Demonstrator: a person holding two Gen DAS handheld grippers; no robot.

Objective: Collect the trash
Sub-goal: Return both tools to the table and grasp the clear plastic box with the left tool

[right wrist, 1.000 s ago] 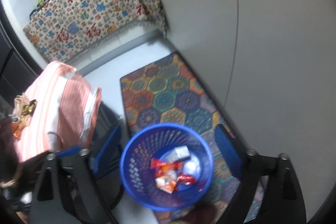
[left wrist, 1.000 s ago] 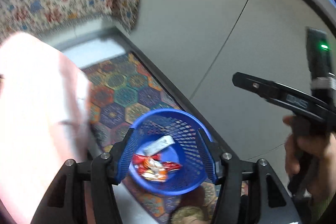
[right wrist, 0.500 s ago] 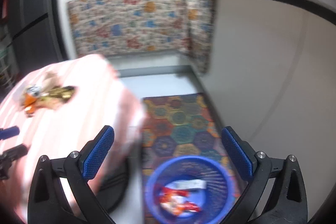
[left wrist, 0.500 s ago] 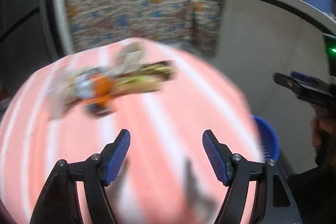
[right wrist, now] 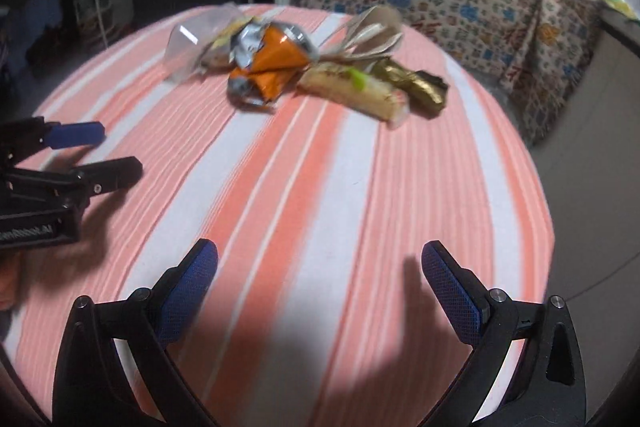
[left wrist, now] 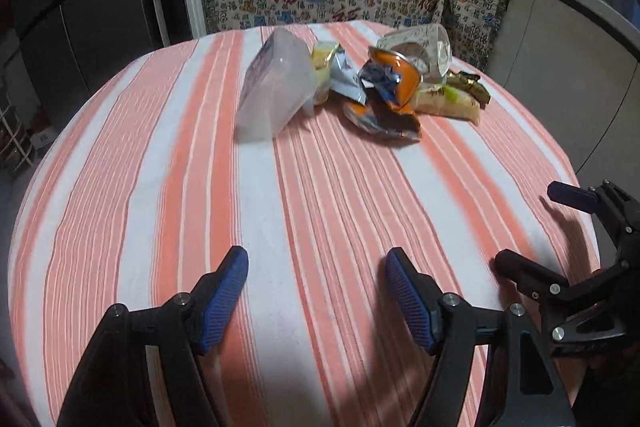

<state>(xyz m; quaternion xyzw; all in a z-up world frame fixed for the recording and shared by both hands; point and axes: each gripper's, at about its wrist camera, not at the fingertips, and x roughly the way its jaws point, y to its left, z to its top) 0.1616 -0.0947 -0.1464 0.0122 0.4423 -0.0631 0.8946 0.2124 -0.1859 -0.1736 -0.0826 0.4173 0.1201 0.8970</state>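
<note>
With both the left gripper (left wrist: 316, 287) and right gripper (right wrist: 320, 283) empty and spread wide, reaching together for the far, overlapping wrappers (left wrist: 384, 91) risks colliding or scattering them.

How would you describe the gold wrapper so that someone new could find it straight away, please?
Look at the round table with the orange-striped cloth, then at the heap of trash on its far side. The gold wrapper lies at the heap's right end, against a pale yellow packet; it alone is dark metallic gold and crumpled.
</note>
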